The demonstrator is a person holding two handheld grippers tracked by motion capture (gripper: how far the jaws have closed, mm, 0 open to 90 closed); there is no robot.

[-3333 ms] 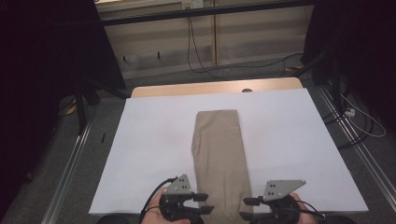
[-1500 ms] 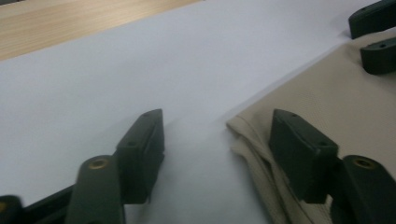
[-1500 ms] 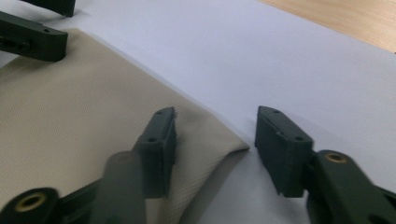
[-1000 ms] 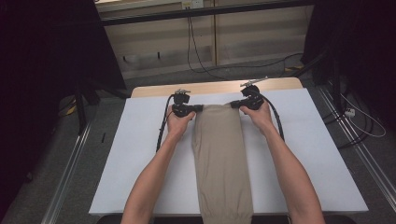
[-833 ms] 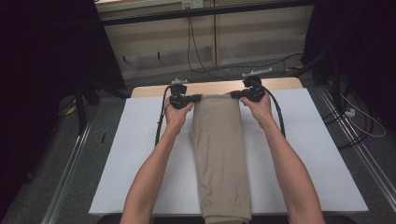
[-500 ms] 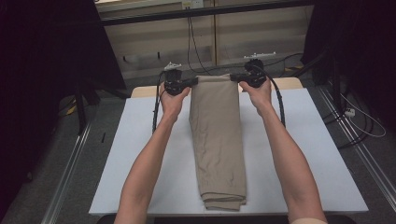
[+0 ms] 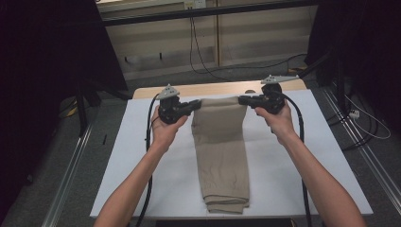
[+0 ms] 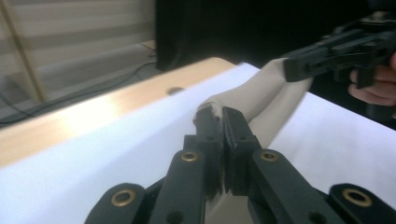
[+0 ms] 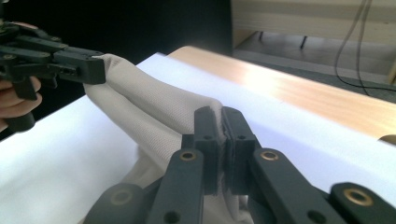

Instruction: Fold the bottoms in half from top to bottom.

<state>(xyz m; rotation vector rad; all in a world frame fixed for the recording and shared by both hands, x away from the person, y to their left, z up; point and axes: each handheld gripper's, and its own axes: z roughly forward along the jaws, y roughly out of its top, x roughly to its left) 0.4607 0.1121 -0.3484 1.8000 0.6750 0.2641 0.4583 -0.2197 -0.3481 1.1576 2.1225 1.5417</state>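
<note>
The left gripper (image 7: pixel 193 105) sits near the far edge of the desk (image 7: pixel 142 142), left of centre, held from below by the person's left hand (image 7: pixel 165 127). Its claw is pressed together on the far left corner of the tan folded trousers (image 7: pixel 221 151); in the left gripper view the jaws of the left gripper (image 8: pixel 223 122) stand closed with a sliver of tan cloth pinched between them.

The trousers lie as a long narrow strip down the middle of the white desk cover, from the raised far end toward the near edge, where the folded layers stop just short of it. The far end is lifted off the surface and stretched between the two claws, sagging slightly in the middle; the rest lies flat.

The right gripper (image 7: pixel 242 100) holds the far right corner of the trousers, gripped by the right hand (image 7: pixel 280 118). In the right gripper view the right gripper (image 9: pixel 222 119) has its jaws shut tight on a fold of the trousers (image 9: pixel 154 112), with the bare wooden far strip (image 9: pixel 299 84) of the desk beyond.
</note>
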